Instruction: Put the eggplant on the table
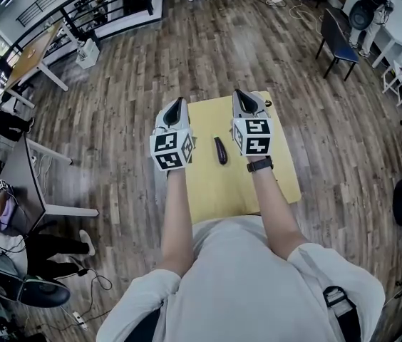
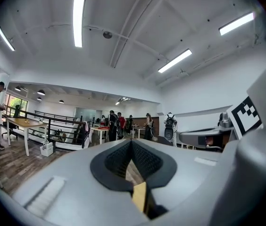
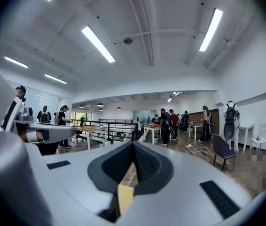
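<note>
Where the head view looks down, the slim, dark eggplant lies on the square yellow table, between the left gripper and the right gripper, apart from both. Left gripper view: ribbed black pads meet, holding nothing. Right gripper view: ribbed pads are likewise pressed together, with nothing between them.

The eggplant is dark purple (almost black), the table yellow, the floor brown planks, the cubes white with black squares.
</note>
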`<state>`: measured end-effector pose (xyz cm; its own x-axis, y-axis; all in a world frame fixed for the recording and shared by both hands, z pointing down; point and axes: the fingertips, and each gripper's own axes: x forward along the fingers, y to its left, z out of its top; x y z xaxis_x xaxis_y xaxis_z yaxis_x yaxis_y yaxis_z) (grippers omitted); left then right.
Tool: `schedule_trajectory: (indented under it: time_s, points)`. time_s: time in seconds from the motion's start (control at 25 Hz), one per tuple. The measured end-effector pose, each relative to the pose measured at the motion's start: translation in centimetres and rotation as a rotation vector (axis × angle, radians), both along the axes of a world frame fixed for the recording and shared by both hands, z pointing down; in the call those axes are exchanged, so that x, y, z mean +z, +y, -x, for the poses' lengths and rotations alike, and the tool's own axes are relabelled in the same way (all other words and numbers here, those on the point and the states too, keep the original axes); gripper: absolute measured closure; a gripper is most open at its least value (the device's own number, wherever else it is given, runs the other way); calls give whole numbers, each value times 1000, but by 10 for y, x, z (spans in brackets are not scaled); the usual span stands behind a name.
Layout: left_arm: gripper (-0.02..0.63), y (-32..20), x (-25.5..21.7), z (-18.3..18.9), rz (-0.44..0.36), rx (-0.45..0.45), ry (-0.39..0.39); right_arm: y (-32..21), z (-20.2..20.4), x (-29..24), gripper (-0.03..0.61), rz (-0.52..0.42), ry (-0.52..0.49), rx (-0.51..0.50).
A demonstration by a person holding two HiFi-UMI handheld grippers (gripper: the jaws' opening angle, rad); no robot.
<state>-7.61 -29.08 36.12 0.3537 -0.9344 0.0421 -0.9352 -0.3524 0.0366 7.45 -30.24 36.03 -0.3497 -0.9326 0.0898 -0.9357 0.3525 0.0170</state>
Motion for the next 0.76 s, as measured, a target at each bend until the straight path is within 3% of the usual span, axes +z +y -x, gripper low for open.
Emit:
schedule_trajectory:
  time_s: [0.4, 0.76]
  points:
    - [606, -1, -2, 6, -1, -4, -1, 1, 3, -10, 569, -24, -11, 0]
    - [606, 13, 19, 2, 62, 1, 0, 15, -5, 12, 569, 42, 7, 15]
